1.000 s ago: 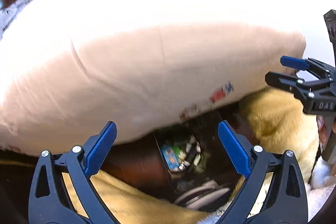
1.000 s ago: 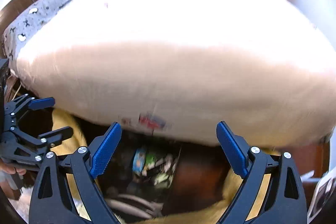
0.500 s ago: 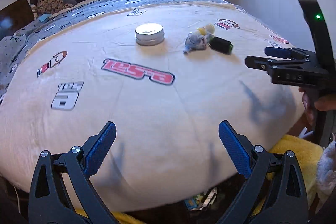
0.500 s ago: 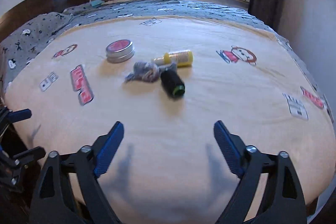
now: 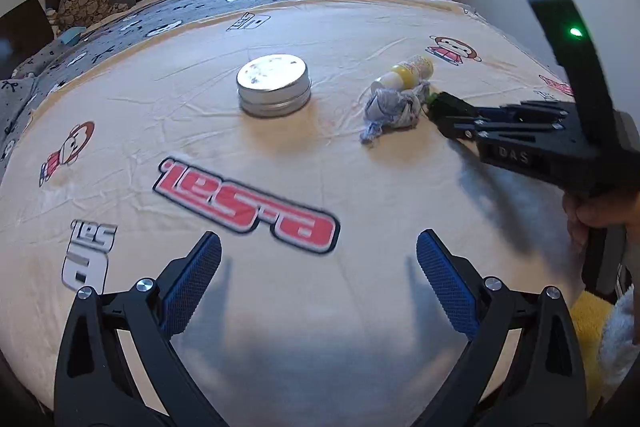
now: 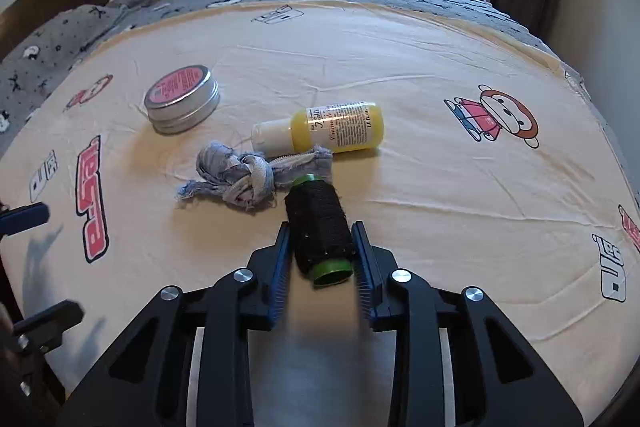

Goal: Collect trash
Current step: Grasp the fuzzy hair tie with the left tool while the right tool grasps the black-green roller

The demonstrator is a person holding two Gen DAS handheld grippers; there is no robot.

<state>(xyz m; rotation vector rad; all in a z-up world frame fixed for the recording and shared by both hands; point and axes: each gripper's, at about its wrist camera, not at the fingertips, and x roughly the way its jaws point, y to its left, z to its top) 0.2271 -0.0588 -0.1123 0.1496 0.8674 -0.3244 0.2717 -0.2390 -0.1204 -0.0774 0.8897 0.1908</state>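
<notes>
We had barely begun: the right claw (image 6: 322, 253) had just been closing around the black spool (image 6: 320, 231) at centre frame on the bed (image 6: 440, 187), the left claw (image 5: 318, 277) gaped empty, and rag (image 6: 236, 177), bottle (image 6: 324, 129) and tin (image 6: 182, 99) still lay uncollected.

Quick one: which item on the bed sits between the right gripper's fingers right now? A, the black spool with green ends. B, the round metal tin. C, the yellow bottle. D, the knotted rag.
A: the right gripper has just been closing, and its blue pads flank the black spool, with tin, bottle and rag lying beyond.
</notes>
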